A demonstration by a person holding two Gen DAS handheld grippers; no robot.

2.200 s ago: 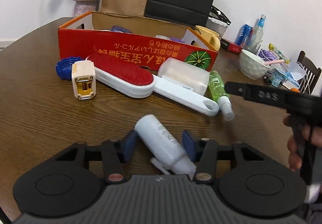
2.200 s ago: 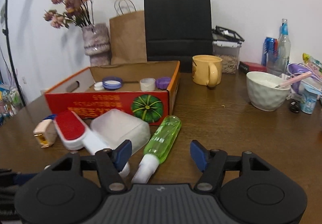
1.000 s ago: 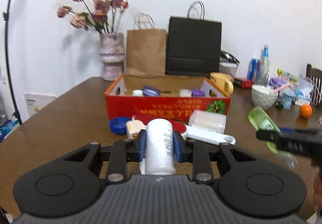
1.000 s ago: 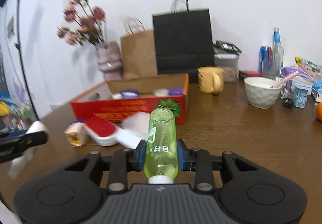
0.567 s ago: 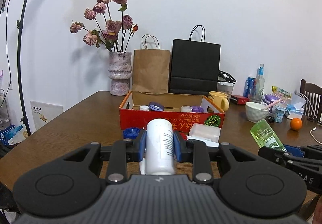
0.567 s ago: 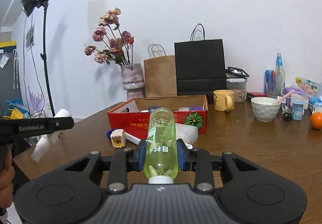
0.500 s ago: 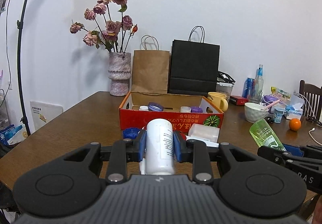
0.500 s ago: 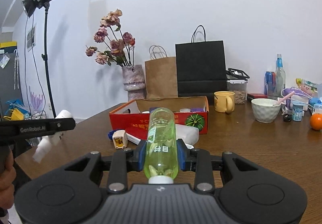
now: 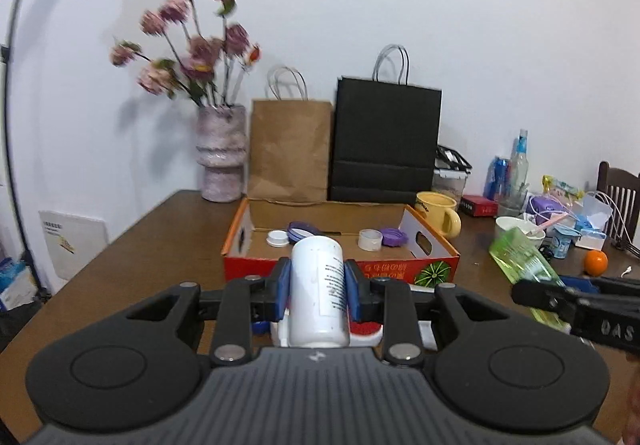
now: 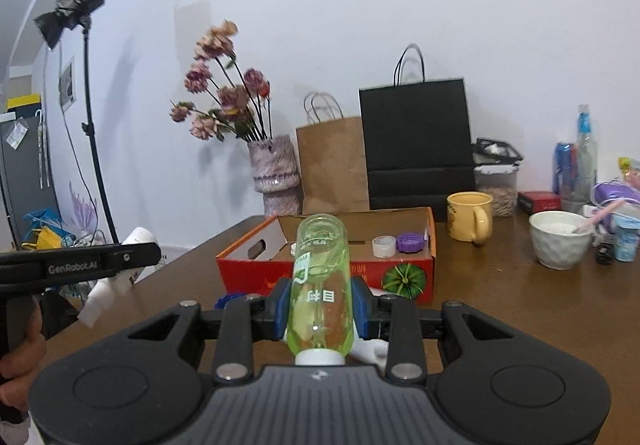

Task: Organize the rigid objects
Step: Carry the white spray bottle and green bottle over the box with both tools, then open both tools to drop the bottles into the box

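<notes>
Red box (image 9: 434,243) sits open on surface (image 9: 152,241), caps along its far side. Left tool (image 9: 316,285) clamps white bottle (image 9: 318,289); right tool (image 10: 320,303) clamps green bottle (image 10: 322,285). Both aloft. Advice: lower each into bare floor, release low.

You have two claws, the left claw (image 9: 317,295) and the right claw (image 10: 320,307). Each carries one bottle: one white bottle (image 9: 318,297) and one green bottle (image 10: 321,289). On the desk (image 10: 500,305) stands one red cardboard box (image 9: 432,245), and inside it you can count four lids or caps (image 9: 393,236). Behind it are two paper bags, one brown bag (image 9: 291,149) and one black bag (image 9: 386,145), and one vase (image 9: 221,153) of flowers. You also have one yellow mug (image 10: 470,217), one white bowl (image 10: 560,245) and one orange (image 9: 595,262).
</notes>
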